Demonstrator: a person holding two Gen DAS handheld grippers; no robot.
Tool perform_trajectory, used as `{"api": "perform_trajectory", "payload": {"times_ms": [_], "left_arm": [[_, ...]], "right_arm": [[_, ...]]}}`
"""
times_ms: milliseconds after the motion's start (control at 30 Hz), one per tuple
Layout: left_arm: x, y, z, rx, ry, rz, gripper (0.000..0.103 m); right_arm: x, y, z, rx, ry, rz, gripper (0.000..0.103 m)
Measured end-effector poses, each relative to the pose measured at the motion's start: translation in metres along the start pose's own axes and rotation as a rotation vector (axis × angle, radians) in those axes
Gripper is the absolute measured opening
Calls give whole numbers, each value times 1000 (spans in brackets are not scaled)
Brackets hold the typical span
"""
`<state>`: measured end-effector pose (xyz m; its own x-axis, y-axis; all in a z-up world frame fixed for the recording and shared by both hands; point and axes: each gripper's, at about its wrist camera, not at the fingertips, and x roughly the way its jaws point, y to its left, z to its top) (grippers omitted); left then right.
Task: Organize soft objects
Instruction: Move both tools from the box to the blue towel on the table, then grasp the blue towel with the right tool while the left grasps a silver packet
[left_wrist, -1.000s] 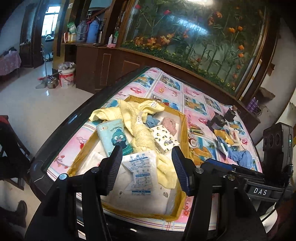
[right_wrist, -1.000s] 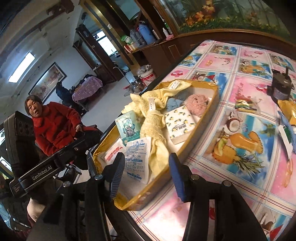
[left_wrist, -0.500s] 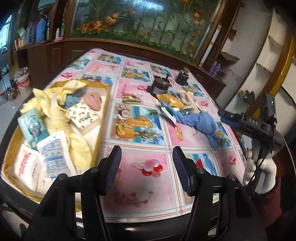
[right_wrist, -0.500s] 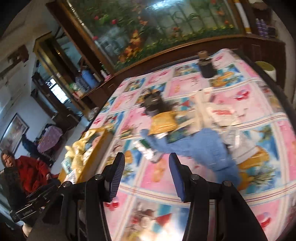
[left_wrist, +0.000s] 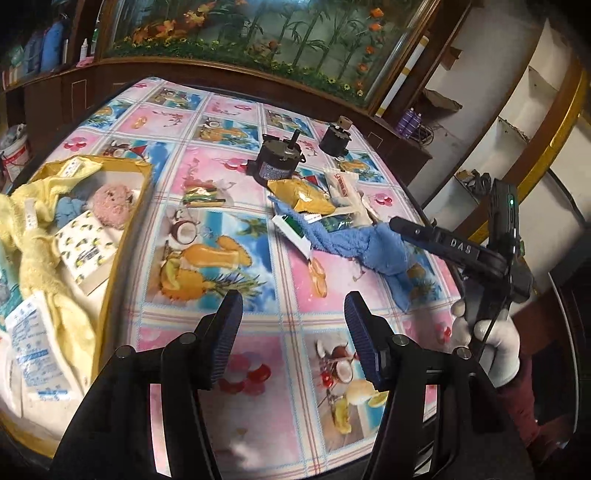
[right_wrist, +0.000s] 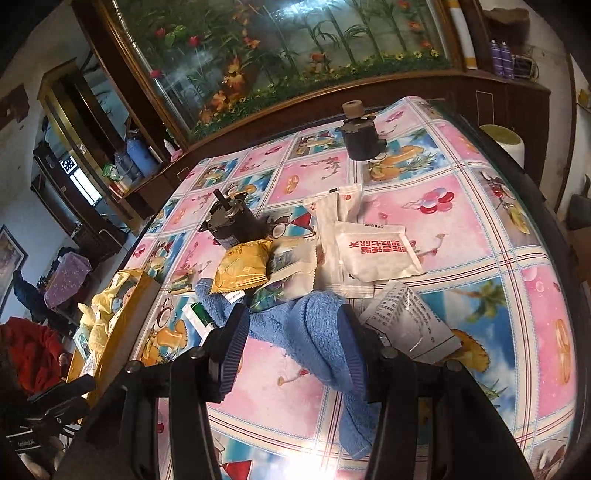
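Wide desk under a glossy pink-and-blue cartoon fruit cloth, seen from two handheld grippers. At the desk's left edge, shallow yellow-walled cardboard tray, already holding a pale yellow terry towel, a lemon-print tissue pack, a pink fluffy ball and white printed sachets. Toward the right, well apart from the tray, crumpled blue terry towel draped among loose packets: a white sachet with red lettering, a yellow foil snack packet, a clear printed wrapper. Beyond these, two dark cylindrical motors standing on the cloth. Right gripper low over the blue towel, jaws spread, the towel's raised fold lying between them, not yet pinched. Left gripper hovering above bare cloth in the middle of the desk, jaws spread and empty. Likely step: gripping the blue towel for the tray. Best done by closing on the thick raised fold rather than a thin edge, keeping the clear wrapper beside the right jaw out of the bite, then lifting straight up so trailing cloth slides free of the packets resting on its far end instead of dragging them along.
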<state>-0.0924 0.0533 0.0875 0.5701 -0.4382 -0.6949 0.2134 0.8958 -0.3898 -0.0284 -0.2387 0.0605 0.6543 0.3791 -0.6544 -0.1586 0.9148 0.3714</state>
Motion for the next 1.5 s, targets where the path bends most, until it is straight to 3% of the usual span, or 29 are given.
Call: {"api": "perform_trajectory", "payload": {"times_ms": [200,333,433,467,567,633,767,833,967,1067,1200,1300,1500], "left_arm": [[69,4,53,-86,39,-36,57],[122,9,71,-80,97,50,57],[152,16,71,-97,157,64,57],[152,14,71,-83,138,45,57],[151,6,63,-57,193,-23,55],[144,0,52,-19,241,-68,42],[108,-5,26,57,279,-125,42],[89,1,17,65,271,-123,42],[64,15,8,64,233,-63,42],[58,28,7,12,210,-63,44],[69,36,14,-101,176,-83,61],[89,29,20,-172,180,-141,64],[118,3,26,-124,192,-143,64]], "right_arm": [[20,-3,-4,-78,9,-53,50],[30,-2,-10,-101,34,-28,50],[29,-3,-13,-82,58,35,42],[28,-3,-14,-79,69,58,42],[24,3,-21,-79,107,126,41],[18,8,-29,-87,139,170,41],[-5,12,-46,-108,167,222,41],[-18,5,-49,-97,148,192,41],[-27,-15,-47,-69,96,13,44],[-28,-21,-46,-10,103,65,49],[-18,-1,-46,-82,121,70,64],[-4,13,-44,-129,149,81,64],[16,31,-52,-187,211,101,64]]}}
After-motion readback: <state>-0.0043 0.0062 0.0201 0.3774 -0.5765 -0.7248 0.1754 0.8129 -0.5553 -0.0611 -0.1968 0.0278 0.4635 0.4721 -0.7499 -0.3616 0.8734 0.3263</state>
